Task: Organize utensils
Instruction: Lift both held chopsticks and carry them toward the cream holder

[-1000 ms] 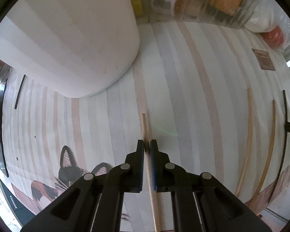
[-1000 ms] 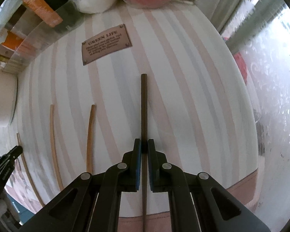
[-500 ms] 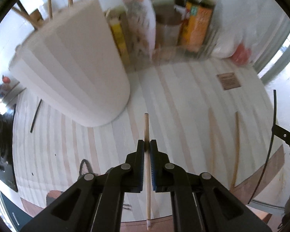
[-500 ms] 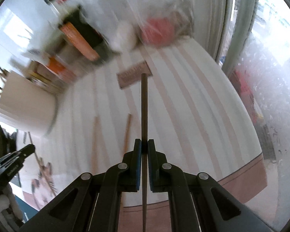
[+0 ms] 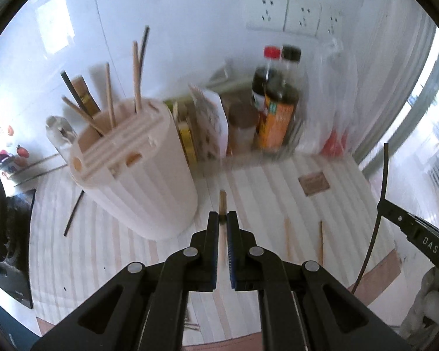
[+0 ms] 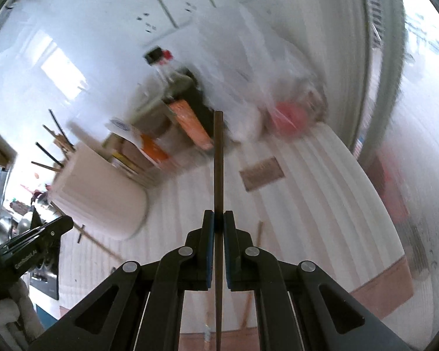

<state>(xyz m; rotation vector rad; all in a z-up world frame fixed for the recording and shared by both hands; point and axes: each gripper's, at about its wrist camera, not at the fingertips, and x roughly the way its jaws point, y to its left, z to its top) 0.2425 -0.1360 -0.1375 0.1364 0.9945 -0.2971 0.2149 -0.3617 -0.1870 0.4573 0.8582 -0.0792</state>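
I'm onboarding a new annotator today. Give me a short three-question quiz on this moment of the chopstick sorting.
1. True or false: the left gripper is shut on a light wooden chopstick.
2. What colour is the chopstick in the right gripper? A) dark brown B) pale wood C) red
3. Fill in: chopsticks already stand in the white ___.

Key: 1 true; 2 A; 3 holder.
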